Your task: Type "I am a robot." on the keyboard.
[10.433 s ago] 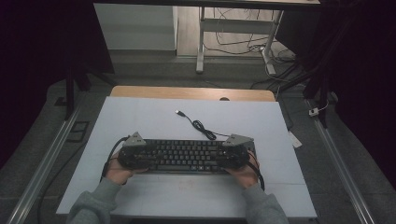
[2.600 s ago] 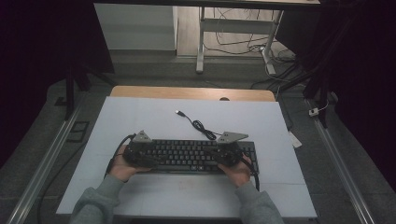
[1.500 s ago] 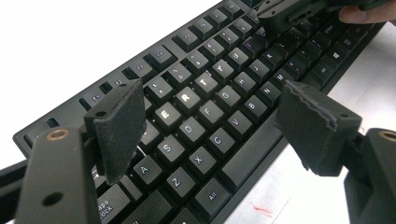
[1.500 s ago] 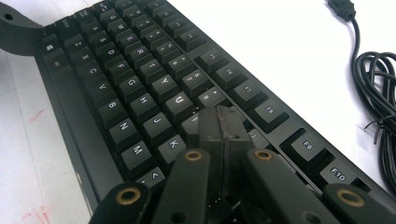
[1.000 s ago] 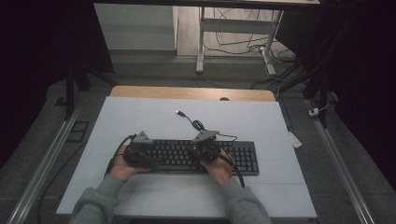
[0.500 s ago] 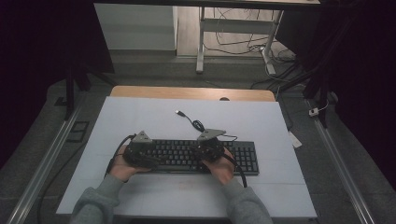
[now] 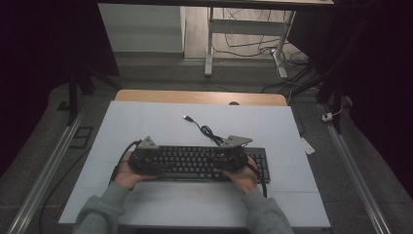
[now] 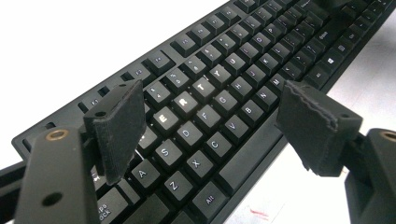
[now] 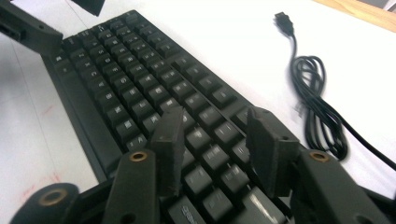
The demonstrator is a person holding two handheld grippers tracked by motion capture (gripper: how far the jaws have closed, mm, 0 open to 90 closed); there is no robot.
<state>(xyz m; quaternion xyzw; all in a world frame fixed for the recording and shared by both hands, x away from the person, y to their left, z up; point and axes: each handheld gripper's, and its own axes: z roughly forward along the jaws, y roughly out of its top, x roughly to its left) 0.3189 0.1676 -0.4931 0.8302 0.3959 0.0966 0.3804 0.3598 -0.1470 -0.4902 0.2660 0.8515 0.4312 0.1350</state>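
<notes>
A black keyboard (image 7: 204, 163) lies flat along the near half of a pale sheet-covered table (image 7: 146, 122), its long side running from nine o'clock to three o'clock in front of the person. Starting at the left, the left gripper (image 7: 146, 160) sits over the keyboard's nine o'clock end, and in the left gripper view its jaws stand wide apart above the letter keys (image 8: 187, 116) with nothing pinched between the pads (image 8: 119, 130). Past the keyboard's nine o'clock end there is bare table out to the left edge. Moving across, the middle rows of keys are uncovered between the two hands. The right gripper (image 7: 229, 157) hovers over the keys right of the middle, short of the three o'clock end, so the last block of keys (image 7: 260, 163) lies free beyond it; its jaws have just been opening and now stand parted with only keycaps under them, pressing on nothing. At about one o'clock from the keyboard its cable (image 7: 207, 131) lies in a loose coil on the table, the plug (image 7: 186, 117) pointing toward eleven o'clock. Behind that, toward twelve o'clock, the sheet is open up to a wooden strip (image 7: 195, 96) at the far edge, and at three o'clock there is open table to the right edge.
</notes>
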